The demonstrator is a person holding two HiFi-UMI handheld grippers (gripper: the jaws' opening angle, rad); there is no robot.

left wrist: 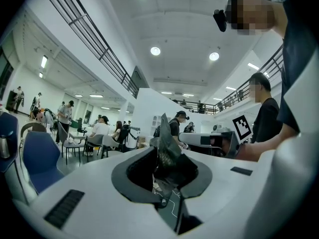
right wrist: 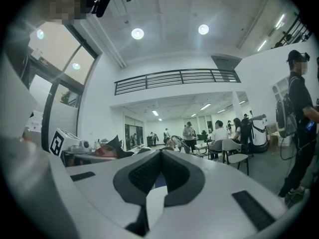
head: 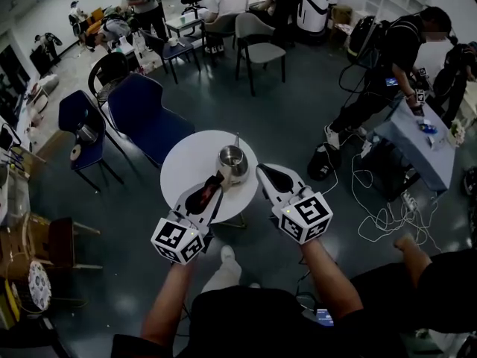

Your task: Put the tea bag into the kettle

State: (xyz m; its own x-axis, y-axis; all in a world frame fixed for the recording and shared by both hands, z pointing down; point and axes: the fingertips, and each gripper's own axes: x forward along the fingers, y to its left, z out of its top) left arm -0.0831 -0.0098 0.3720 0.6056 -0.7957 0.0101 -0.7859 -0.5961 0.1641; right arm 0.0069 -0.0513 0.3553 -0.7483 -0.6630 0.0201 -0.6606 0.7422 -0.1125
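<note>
A small metal kettle (head: 232,160) stands on the round white table (head: 186,166), its top facing up. My left gripper (head: 217,180) hovers just in front of the kettle, shut on a dark reddish tea bag (head: 203,197). In the left gripper view the tea bag (left wrist: 167,153) sticks up crumpled from between the jaws. My right gripper (head: 262,171) is held to the right of the kettle, jaws closed together with nothing between them (right wrist: 158,171). The kettle is out of sight in both gripper views.
Blue chairs (head: 141,118) stand behind and left of the table. A grey table (head: 417,144) with people at it is on the right, with cables (head: 373,200) across the floor. My shoe (head: 227,256) shows below the table's edge.
</note>
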